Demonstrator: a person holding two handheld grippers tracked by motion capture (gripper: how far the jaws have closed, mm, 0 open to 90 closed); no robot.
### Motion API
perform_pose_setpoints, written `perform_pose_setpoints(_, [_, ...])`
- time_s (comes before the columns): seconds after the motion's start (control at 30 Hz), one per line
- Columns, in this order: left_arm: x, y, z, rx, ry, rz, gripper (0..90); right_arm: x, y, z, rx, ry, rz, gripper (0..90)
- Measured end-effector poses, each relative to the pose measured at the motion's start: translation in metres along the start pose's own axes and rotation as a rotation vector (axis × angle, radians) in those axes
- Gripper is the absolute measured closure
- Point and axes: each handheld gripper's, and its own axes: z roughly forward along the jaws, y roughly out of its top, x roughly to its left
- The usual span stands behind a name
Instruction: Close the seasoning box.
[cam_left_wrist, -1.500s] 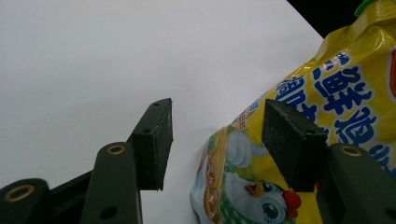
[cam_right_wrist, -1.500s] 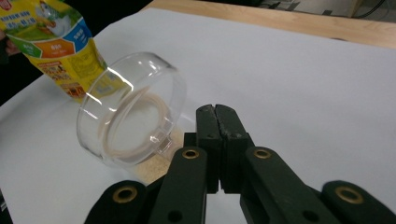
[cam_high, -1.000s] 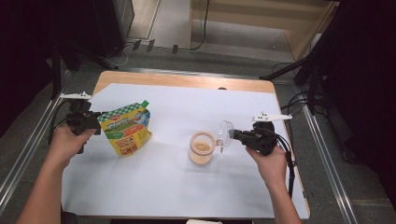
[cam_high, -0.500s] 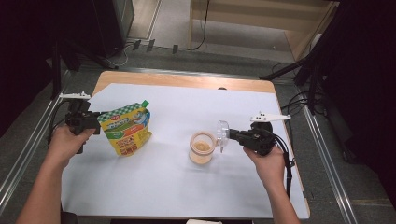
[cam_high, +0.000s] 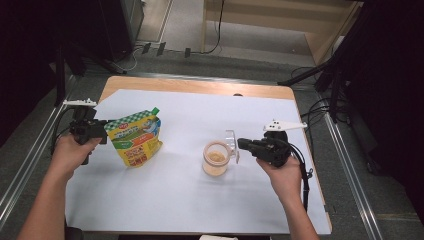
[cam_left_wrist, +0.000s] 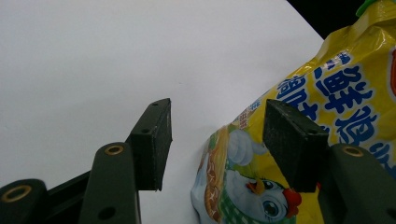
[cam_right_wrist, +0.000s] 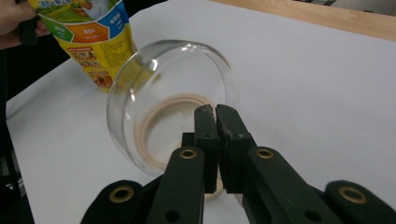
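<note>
Left gripper (cam_high: 102, 134) jaws apart beside yellow pouch (cam_high: 135, 138); right gripper (cam_right_wrist: 215, 116) jaws together behind jar lid (cam_right_wrist: 170, 105).

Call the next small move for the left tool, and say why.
Probably close the left tool on the yellow printed foil pouch. Its jaws stand apart around the pouch's edge, one pad over the print, not visibly pressing. The right tool already holds open the clear round lid of the glass jar.
</note>
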Motion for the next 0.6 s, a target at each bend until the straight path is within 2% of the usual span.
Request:
perform_pose_setpoints(0.2, [0.001,-0.001,0.0,-0.003,0.002,-0.007,43.3,0.007,0.001,0.006,0.012,0.017,-0.012,89.0])
perform_pose_setpoints(0.6, [0.001,-0.001,0.0,0.0,0.001,-0.004,42.8,0.025,0.0,0.028,0.073,0.039,-0.073,87.0])
